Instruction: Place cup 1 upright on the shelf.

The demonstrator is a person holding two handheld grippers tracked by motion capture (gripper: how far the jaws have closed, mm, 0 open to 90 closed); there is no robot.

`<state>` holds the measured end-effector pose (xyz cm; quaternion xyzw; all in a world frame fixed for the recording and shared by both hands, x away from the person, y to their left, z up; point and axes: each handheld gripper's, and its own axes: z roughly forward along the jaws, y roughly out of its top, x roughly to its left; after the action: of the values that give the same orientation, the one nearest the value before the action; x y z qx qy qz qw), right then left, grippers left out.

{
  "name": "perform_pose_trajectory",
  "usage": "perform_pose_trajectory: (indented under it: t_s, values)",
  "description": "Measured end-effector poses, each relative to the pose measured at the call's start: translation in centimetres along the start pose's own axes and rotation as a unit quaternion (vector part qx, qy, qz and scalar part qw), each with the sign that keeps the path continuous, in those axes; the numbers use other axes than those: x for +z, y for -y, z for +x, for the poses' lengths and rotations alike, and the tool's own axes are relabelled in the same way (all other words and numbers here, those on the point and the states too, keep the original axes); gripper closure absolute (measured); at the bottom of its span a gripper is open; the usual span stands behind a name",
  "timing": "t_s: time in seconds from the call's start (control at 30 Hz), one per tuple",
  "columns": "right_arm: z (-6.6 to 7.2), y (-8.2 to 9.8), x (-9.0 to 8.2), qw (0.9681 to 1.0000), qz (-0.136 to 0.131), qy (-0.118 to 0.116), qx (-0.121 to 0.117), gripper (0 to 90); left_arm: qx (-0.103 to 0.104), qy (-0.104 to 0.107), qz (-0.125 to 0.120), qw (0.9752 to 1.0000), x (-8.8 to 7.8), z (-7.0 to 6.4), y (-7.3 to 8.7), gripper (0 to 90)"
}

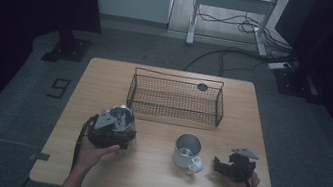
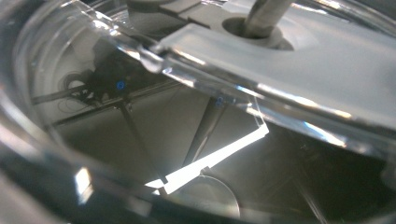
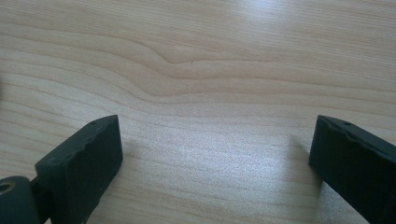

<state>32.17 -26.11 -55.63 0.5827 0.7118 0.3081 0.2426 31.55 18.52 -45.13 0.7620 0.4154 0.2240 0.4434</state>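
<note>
My left gripper (image 1: 111, 130) is held a little above the table's left side, shut on a clear glass cup (image 1: 123, 117). The left gripper view looks straight into that cup (image 2: 140, 121), past its curved wall and bright rim; the jaws are hidden behind the glass. A shiny metal mug (image 1: 187, 150) stands upright right of centre, its handle towards the front edge. My right gripper (image 1: 218, 163) rests on the table just right of the mug and apart from it. In the right gripper view it (image 3: 215, 135) stands open over bare wood.
A black wire basket (image 1: 175, 106) sits at the back middle of the wooden table (image 1: 152, 172), with a small dark disc (image 1: 202, 86) at its far right corner. Cables and desk legs lie on the floor beyond the table.
</note>
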Motion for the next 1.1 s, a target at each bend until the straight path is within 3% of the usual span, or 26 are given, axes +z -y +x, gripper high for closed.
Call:
perform_pose_trajectory:
  t_s: [0.27,0.57,1.1]
  values:
    - [0.0,-0.1,0.0,1.0000,0.001,0.001,0.001,2.4,-0.006,0.012,-0.008,0.9999,-0.3,-0.2,-1.0,3.9]
    - [0.1,-0.3,0.3,1.0000,0.001,-0.001,-0.001,2.3,-0.011,0.012,-0.016,0.9997,-0.7,0.5,-2.0,3.8]
    - [0.1,-0.3,0.3,1.0000,0.001,-0.001,-0.001,2.4,0.005,0.008,-0.025,0.9997,-0.6,0.0,-4.4,3.8]
